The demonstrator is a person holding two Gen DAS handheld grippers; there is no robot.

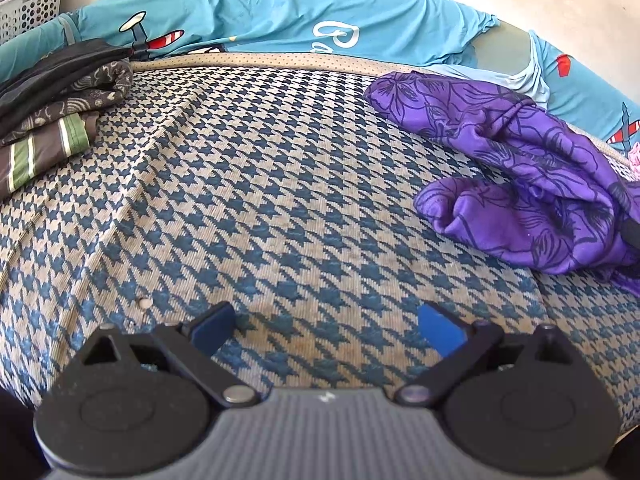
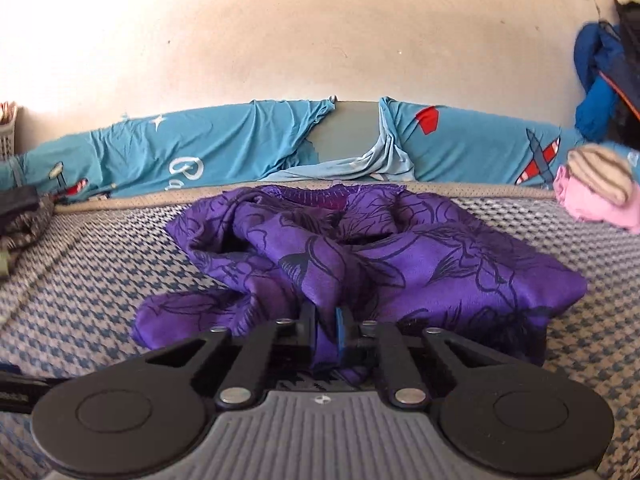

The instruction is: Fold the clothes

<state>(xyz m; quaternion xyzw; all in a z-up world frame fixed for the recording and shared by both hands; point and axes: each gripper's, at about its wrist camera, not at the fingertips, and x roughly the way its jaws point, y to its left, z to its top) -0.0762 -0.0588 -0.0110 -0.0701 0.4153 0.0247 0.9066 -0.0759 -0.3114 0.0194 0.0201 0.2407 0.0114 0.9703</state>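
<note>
I am working over a bed whose mat (image 1: 280, 184) is woven in a blue and beige houndstooth pattern, edged along the far side by a plain beige dotted border. At the far left corner, in the left wrist view, a white perforated basket (image 1: 32, 4) stands against the wall. Just in front of it, on the mat's left edge, sits a stack of folded clothes (image 1: 60, 112): dark pieces on top, a patterned brown one, and a green-striped one at the bottom. Along the far edge runs a blue sheet (image 1: 260, 12) printed with planes and white lettering, pulled back in one spot to show grey beneath. Behind it rises a bare cream wall (image 2: 280, 40).

My left gripper (image 1: 328, 324) hangs above the bare middle of the mat with its fingers spread wide and nothing between them.

Toward the right side lies the purple garment (image 2: 400, 256), crumpled, with dark flower outlines, reaching up to the mat's far border. My right gripper (image 2: 326, 328) is clamped on a fold at its near edge, fingers pressed together with cloth between them.

At the far right edge rests a pink and striped bundle (image 2: 596, 188), and blue clothing (image 2: 596, 80) hangs against the wall above it.
</note>
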